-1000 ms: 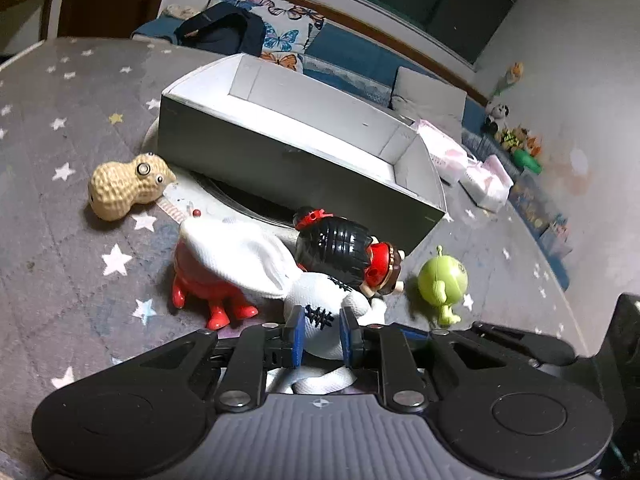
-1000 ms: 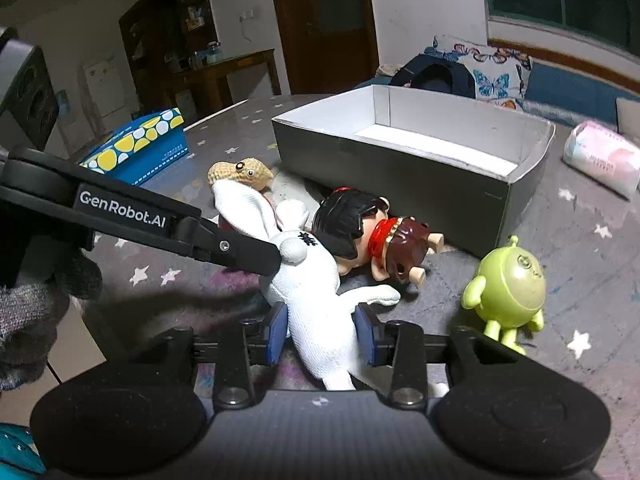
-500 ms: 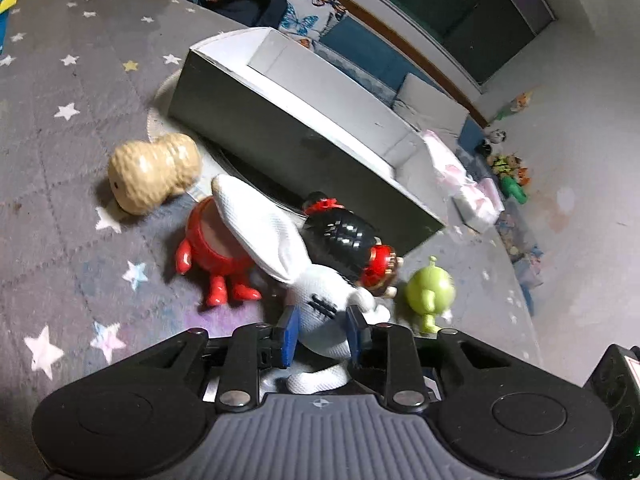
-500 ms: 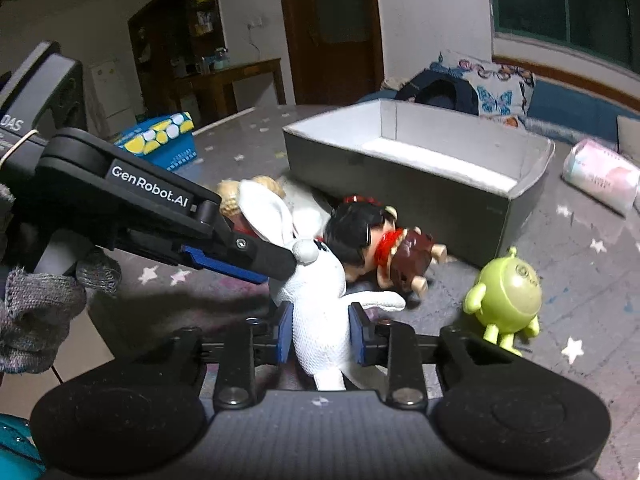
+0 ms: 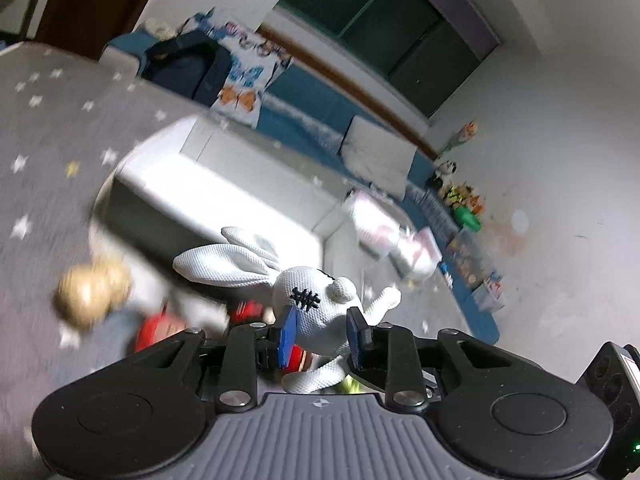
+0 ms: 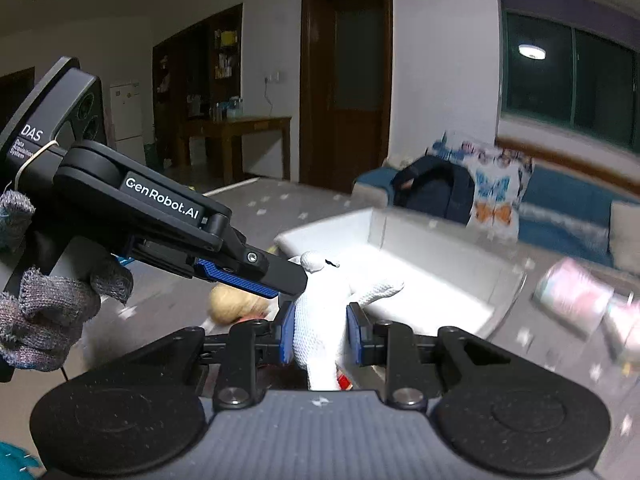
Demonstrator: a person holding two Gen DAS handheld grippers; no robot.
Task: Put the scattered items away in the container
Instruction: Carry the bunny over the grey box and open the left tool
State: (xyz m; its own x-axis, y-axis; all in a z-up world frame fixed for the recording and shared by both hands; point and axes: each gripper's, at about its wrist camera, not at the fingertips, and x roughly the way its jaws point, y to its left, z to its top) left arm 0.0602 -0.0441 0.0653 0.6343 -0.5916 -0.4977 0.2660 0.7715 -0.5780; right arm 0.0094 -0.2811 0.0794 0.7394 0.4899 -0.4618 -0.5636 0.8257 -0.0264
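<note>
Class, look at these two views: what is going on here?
A person holds a gripper in each hand, and both the left gripper and the right gripper are shut on the white plush rabbit. It hangs lifted in front of the open grey box. A peanut toy lies on the starry mat.

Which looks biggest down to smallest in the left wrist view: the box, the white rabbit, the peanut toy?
1. Box, clearly the largest.
2. Rabbit, though it sits nearest the camera in the tongs, so it looks bigger than it is.
3. Peanut toy, blurred, smallest.
</note>
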